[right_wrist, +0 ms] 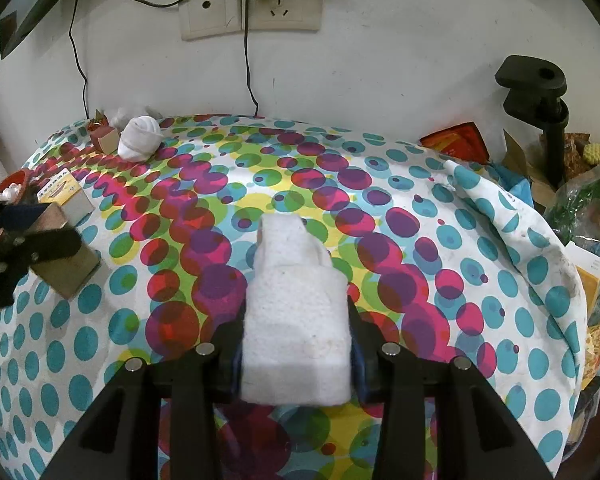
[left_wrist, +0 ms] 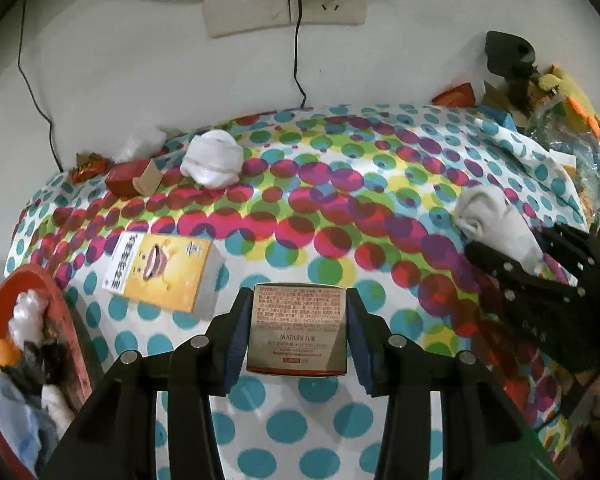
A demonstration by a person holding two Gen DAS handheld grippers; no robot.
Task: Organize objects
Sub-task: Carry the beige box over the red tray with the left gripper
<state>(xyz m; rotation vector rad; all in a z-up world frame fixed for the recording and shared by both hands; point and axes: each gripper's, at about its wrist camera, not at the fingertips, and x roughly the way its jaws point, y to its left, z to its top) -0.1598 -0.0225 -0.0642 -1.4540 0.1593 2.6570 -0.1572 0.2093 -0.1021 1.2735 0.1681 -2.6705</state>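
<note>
Both grippers are gripping items above the polka-dot tablecloth [left_wrist: 340, 208].
The red bowl [left_wrist: 66, 312] is holding rags; left gripper [left_wrist: 298, 332] is clamping a silver Marubi box [left_wrist: 298, 330], right gripper [right_wrist: 296, 344] squeezing a folded white sock [right_wrist: 296, 320].

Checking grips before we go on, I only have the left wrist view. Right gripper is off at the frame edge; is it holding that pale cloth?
Observer: Yes. The right gripper is shut on the folded white cloth, pads on both sides.
Operator: Cloth touching the table?
Observer: Can't tell; its far end hangs out over the dotted tablecloth.
Operator: Anything past the cloth on the right?
Observer: A black clamp stand by the wall, over a heap of packets.
Operator: How does my box look from there?
Observer: The left gripper grips the box by its sides.
</note>
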